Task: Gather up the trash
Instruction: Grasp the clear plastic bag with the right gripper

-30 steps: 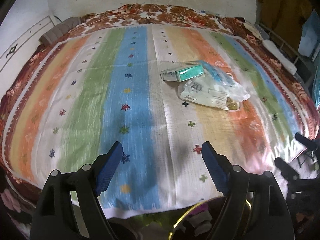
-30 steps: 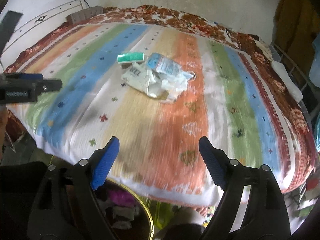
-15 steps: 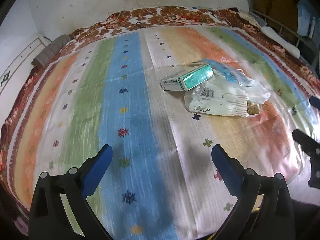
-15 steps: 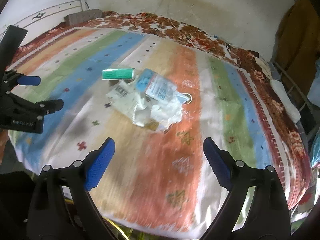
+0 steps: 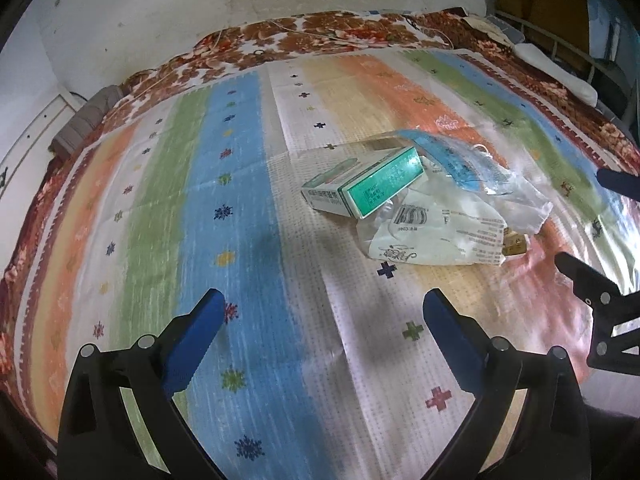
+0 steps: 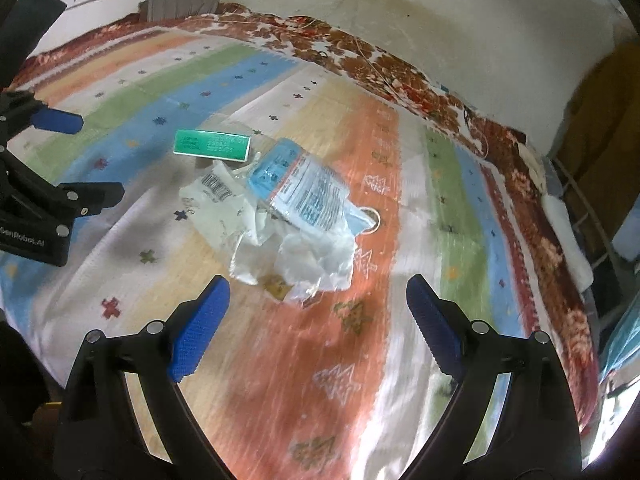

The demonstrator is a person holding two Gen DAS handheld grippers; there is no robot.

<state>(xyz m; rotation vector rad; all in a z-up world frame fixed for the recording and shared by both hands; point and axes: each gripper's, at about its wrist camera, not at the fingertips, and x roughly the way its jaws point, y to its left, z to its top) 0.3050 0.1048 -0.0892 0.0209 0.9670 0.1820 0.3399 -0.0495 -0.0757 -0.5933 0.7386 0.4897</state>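
On the striped bed cover [image 5: 248,208], a green box [image 5: 372,188] and crumpled wrappers [image 6: 288,216] lie ahead of both grippers. Left gripper [image 5: 324,320] spread, having just widened; right gripper [image 6: 318,312] spread; both empty.

Soft daylight washes the striped bedspread [image 5: 248,208], glaring at the right edge; fisheye curvature bends the borders, motion blur smears the near cloth, corners vignette black.
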